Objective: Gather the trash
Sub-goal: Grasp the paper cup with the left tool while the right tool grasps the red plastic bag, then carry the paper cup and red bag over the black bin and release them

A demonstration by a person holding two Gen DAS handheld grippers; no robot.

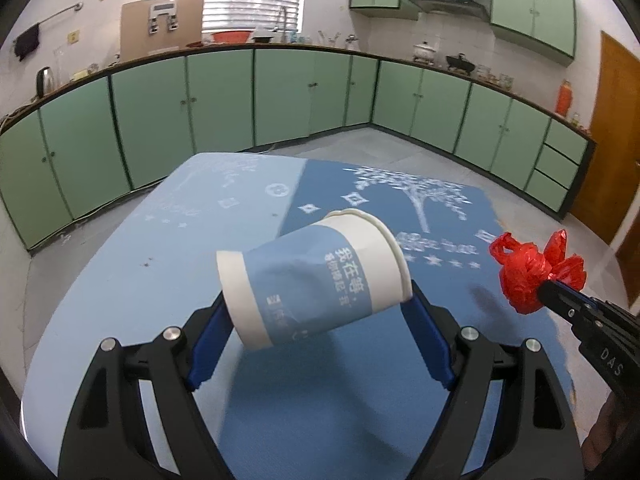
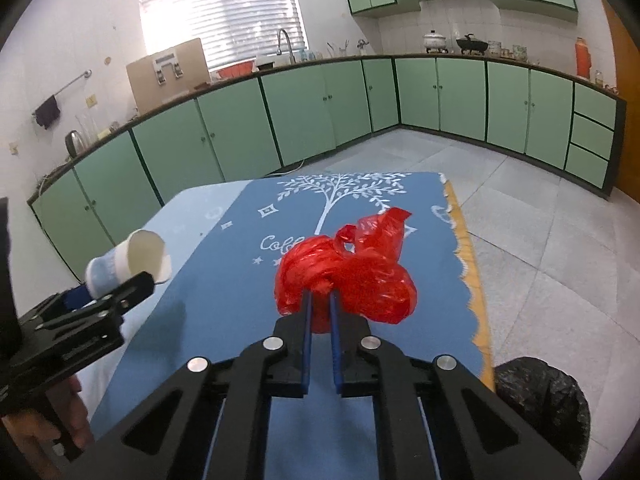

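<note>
Left tongs (image 1: 318, 304): black arms with blue pads, spread wide and clamped on a paper cup; one pad is at the cup's base, the other at its rim.
Cup (image 1: 316, 276): white with a blue printed band, lying sideways between the pads and lifted clear of the worktop, mouth turned away towards the right tongs. In the right wrist view it shows at the left edge (image 2: 128, 260), its white inside facing the camera.
Right tongs (image 2: 320, 294): nearly closed, the blue pads pinching a knot of a red bag. No earlier picture is given, so only the present grip can be told.
Bag (image 2: 352, 276): crumpled red plastic with loose handles sticking up, bunched ahead of the fingertips and held above the worktop. From the left wrist it appears at the far right (image 1: 528, 268).
Worktop (image 2: 248, 280): covered by a blue cloth with a white tree print; a paler blue sheet lies on its left part, and a yellow scalloped edge runs along its right side.
Bin (image 2: 540, 396): black-lined, on the floor just beside the worktop's near right corner.
Cabinets (image 1: 220, 96): green, lining the walls beyond.
</note>
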